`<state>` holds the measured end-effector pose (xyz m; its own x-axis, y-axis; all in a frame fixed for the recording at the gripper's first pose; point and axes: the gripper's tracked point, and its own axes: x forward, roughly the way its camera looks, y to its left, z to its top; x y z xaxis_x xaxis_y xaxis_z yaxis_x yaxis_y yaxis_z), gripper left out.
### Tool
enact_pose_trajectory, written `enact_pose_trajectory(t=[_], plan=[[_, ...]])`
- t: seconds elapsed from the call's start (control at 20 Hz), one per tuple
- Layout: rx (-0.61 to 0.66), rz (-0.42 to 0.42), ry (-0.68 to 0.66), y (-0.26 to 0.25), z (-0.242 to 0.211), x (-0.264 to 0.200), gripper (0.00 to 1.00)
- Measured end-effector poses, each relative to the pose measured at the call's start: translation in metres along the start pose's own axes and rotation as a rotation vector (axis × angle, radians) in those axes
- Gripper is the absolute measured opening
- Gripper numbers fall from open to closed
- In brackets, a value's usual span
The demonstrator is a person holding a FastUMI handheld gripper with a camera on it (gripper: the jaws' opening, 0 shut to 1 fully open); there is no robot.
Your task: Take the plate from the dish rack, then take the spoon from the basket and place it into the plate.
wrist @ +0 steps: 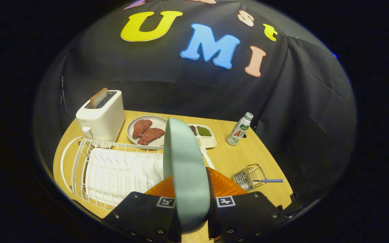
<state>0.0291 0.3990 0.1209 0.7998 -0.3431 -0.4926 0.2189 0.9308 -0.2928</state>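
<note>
A pale green plate (184,162) stands on edge between my two fingers, and my gripper (192,202) is shut on its rim. The plate is lifted above the white wire dish rack (113,168), which lies just ahead and to the left of the fingers on a white cloth. A small wire basket (248,177) sits to the right of the fingers, with a spoon's blue checked handle (270,181) poking out of it to the right. The spoon's bowl is hidden inside the basket.
A white toaster (101,116) with a slice of toast stands beyond the rack. Beside it are a grey plate with meat pieces (147,131), a divided tray (204,135) and a small bottle (239,130). The wooden table (235,155) ends at the black cloth wall.
</note>
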Motion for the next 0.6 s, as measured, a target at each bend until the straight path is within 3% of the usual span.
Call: enact_pose_trajectory(t=[0.6], plan=[[-0.019, 0.025, -0.043, -0.037, -0.047, -0.073, 0.28]])
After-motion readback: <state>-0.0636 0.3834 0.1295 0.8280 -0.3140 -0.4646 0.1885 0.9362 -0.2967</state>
